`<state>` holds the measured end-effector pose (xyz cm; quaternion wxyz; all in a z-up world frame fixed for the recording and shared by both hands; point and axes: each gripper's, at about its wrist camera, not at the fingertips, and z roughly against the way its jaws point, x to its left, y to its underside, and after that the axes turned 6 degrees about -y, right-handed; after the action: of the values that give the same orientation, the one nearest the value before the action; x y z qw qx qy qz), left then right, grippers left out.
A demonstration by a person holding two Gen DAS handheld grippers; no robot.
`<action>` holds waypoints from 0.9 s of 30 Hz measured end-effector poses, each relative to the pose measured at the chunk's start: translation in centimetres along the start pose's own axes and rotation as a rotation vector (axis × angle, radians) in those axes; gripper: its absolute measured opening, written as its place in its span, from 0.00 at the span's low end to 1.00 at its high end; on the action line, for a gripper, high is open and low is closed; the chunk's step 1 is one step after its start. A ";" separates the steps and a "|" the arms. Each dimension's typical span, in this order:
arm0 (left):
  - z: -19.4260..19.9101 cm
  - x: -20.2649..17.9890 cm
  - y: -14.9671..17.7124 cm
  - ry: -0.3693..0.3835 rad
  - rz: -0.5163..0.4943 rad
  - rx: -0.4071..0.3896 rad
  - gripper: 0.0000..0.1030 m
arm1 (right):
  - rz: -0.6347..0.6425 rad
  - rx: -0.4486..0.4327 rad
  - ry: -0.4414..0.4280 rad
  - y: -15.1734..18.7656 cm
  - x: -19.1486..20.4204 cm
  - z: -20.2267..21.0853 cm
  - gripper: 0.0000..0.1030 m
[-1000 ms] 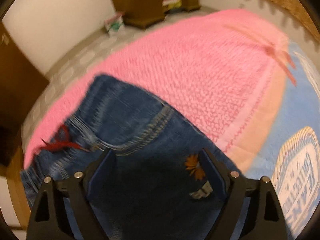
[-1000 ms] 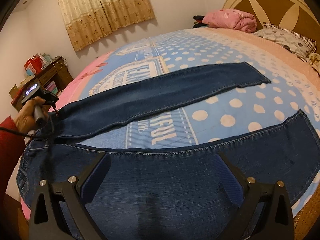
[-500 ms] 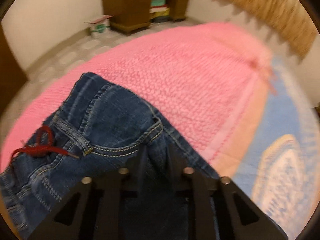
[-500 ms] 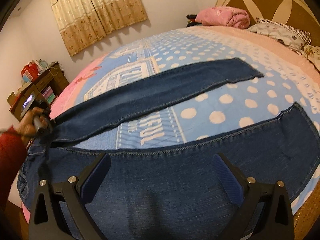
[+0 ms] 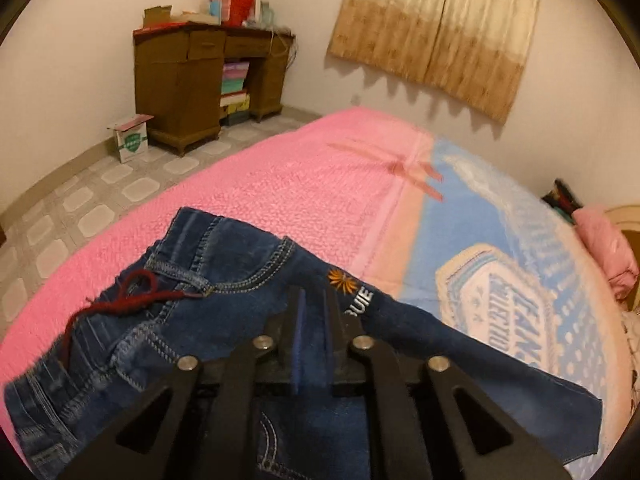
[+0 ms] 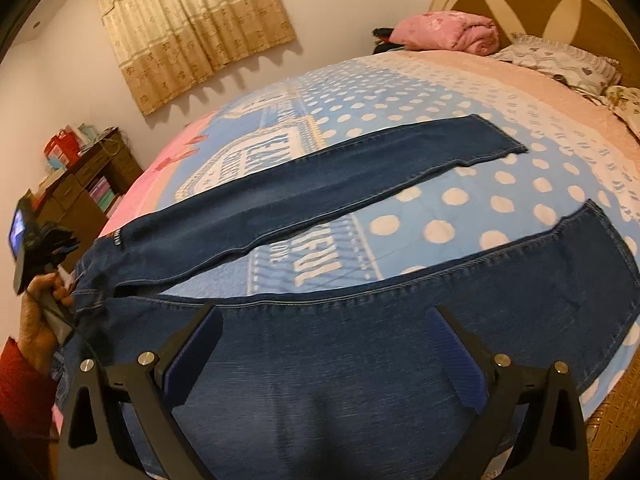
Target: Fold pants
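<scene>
Dark blue jeans [image 6: 360, 172] lie spread across the bed [image 6: 500, 200], with the legs apart and reaching toward the headboard. My left gripper [image 5: 314, 296] is shut on a fold of denim just below the waistband [image 5: 224, 264], beside an orange embroidered flower. A red drawstring [image 5: 128, 300] hangs from the waist. In the right wrist view the left gripper [image 6: 48, 240] appears at the far left, held in a hand [image 6: 40, 316]. My right gripper [image 6: 324, 314] hovers open over the near leg [image 6: 440, 300], its pads clear of the cloth.
A wooden desk [image 5: 200, 80] and a cardboard box [image 5: 130, 138] stand on the tiled floor beyond the foot of the bed. A rolled pink blanket [image 6: 448, 32] and a pillow [image 6: 560, 62] lie by the headboard. The bed's edge drops off near the waistband.
My left gripper went from open to shut on the denim, then rose and swung so the curtain and desk came into view. The right gripper has stayed put.
</scene>
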<state>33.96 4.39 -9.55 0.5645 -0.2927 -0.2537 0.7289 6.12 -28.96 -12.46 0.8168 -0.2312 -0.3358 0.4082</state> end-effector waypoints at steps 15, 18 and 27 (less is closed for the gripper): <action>-14.7 -0.3 -3.7 -0.669 0.301 0.352 1.00 | -0.031 0.079 -0.001 1.1 -0.9 -3.0 0.99; -14.7 -0.5 -3.0 -0.609 0.260 0.280 0.87 | -0.027 0.080 0.019 1.2 -1.4 -3.1 0.99; -9.8 4.4 -3.2 -0.156 0.296 0.169 0.13 | -0.035 0.059 0.004 1.0 -1.2 -1.8 0.99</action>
<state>42.24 9.78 -14.74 0.4522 -0.2209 -0.1888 0.8433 6.41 -29.62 -14.73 0.8311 -0.2019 -0.3258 0.4030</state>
